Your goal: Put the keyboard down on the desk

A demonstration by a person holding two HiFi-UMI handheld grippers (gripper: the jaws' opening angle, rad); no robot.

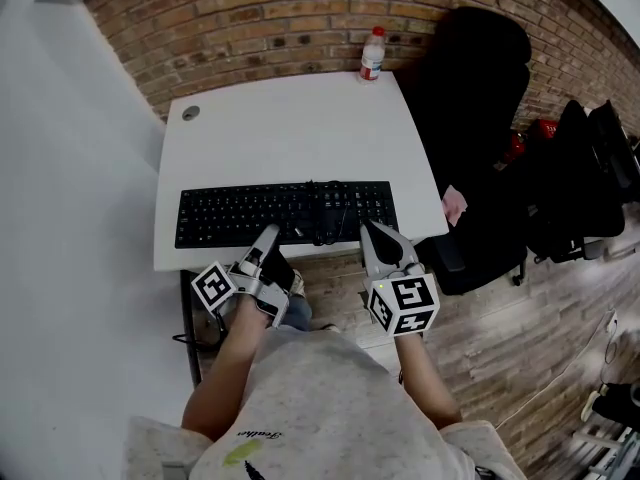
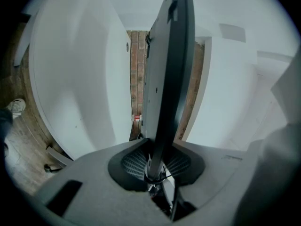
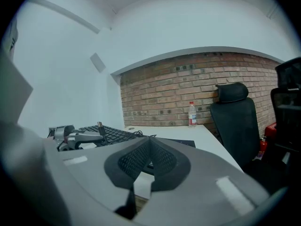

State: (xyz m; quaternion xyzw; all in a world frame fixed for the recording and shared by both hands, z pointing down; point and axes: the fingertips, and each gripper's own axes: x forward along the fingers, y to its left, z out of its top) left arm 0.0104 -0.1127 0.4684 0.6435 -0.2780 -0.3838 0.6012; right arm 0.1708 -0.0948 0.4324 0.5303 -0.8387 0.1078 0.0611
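Clamping slim black keyboard [image 1: 285,213], left hand-held gripper [image 1: 268,235], right hand-held gripper [image 1: 373,231] closed, seemingly empty

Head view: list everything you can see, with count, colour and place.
Black keyboard: one, black, along the near edge of the white desk.
White desk: one, white, against the brick wall.
Clear plastic bottle: one, red cap, at the desk's far edge.
Black office chair: one, black, right of the desk.
Brick wall: one, red-brown, behind the desk.
Left hand-held gripper: one, grey, shut on the keyboard's near edge.
Right hand-held gripper: one, grey, jaws together, by the keyboard's right end.
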